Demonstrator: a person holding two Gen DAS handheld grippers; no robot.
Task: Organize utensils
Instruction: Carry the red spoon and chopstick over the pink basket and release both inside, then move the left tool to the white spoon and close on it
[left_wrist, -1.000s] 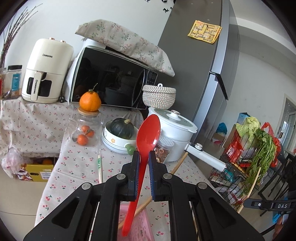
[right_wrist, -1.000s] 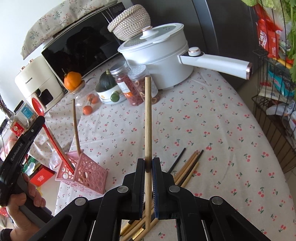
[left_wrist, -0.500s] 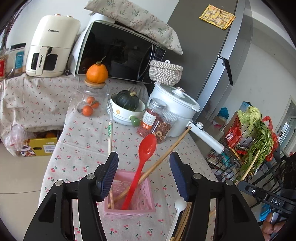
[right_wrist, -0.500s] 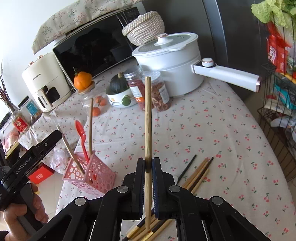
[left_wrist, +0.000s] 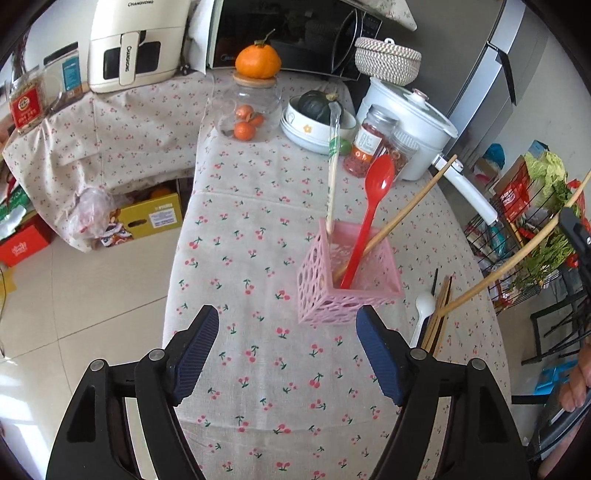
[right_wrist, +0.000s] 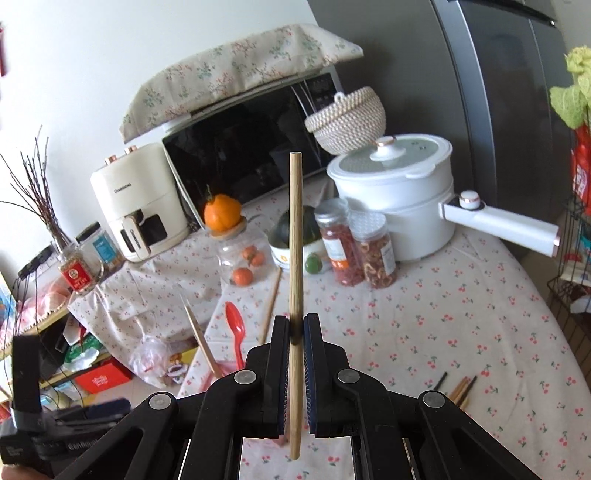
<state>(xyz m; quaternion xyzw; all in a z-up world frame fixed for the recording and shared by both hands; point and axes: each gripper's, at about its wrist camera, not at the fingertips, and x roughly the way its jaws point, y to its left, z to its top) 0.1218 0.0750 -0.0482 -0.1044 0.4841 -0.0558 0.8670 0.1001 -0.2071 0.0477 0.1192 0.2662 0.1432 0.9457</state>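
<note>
A pink basket (left_wrist: 347, 273) stands on the cherry-print tablecloth (left_wrist: 258, 258). In it lean a red spoon (left_wrist: 369, 214), a bare wooden chopstick (left_wrist: 399, 218) and a wrapped pair of chopsticks (left_wrist: 332, 177). My left gripper (left_wrist: 284, 321) hovers just short of the basket; its jaws are opening with nothing between them. To the right of the basket lie a white spoon (left_wrist: 423, 306) and loose chopsticks (left_wrist: 441, 314). My right gripper (right_wrist: 295, 325) is shut on an upright wooden chopstick (right_wrist: 295, 240), lifted above the table. The red spoon (right_wrist: 234, 325) shows to its lower left.
Behind the basket stand a white pot (left_wrist: 406, 118) with a long handle, two spice jars (left_wrist: 369, 144), a bowl with a squash (left_wrist: 317, 114) and a glass jar of oranges (left_wrist: 247, 110). A wire rack of vegetables (left_wrist: 535, 221) is off the table's right edge. Floor lies left.
My left gripper let go of the red spoon, which now stands in the pink basket; its jaws spread wide and it drew back, tilting down. My right gripper rose with its chopstick.
</note>
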